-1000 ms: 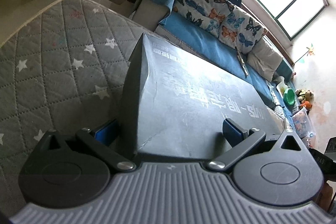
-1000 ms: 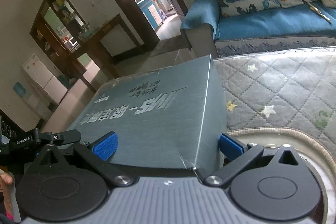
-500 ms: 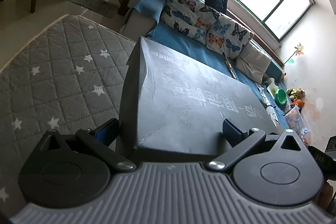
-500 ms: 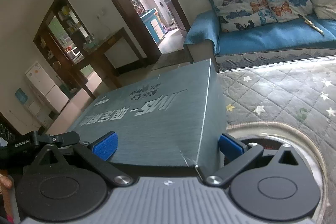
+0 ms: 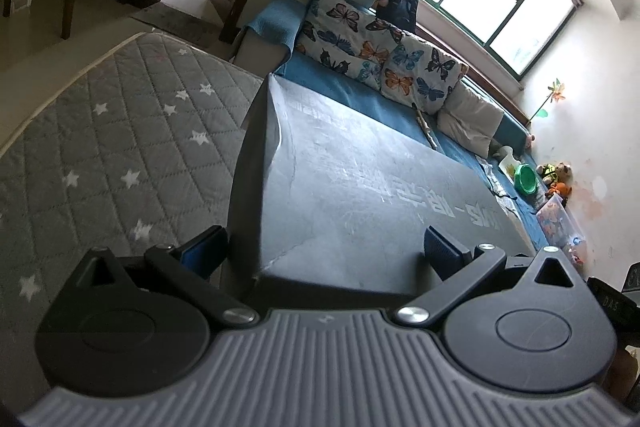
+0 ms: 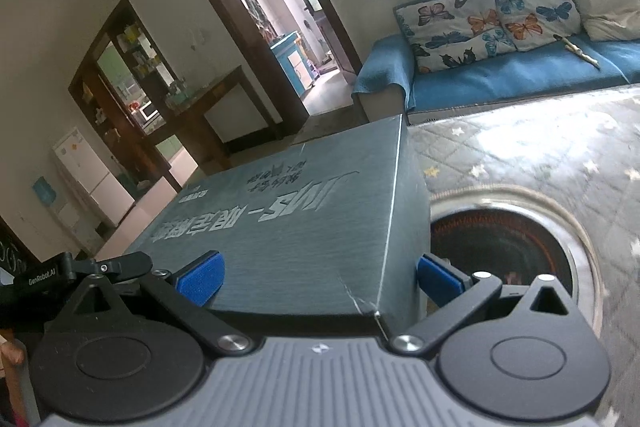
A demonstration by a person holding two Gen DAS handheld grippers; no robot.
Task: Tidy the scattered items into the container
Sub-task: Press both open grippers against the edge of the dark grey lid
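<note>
A: What have I got on the left?

B: Left gripper (image 5: 326, 251) spread wide across one end of the dark grey cardboard box (image 5: 360, 195). Blue pads sit at the box's corner edges. Can't tell if they press it or just flank it.

A: Right side?

B: Same. Right gripper (image 6: 318, 277) wide open around the other end of the box (image 6: 304, 223), one pad over the printed top face, one beside the side wall. Contact not clear from here either.

A: Where's the box?

B: Held up between the two grippers, tilted, above the grey star-quilted mat (image 5: 120, 147). Round woven basket (image 6: 576, 227) on the mat just beside the box's right side, dark inside, contents unreadable.

A: Background?

B: Blue sofa (image 6: 520, 75) with butterfly cushions (image 5: 360, 43) beyond the mat.
</note>
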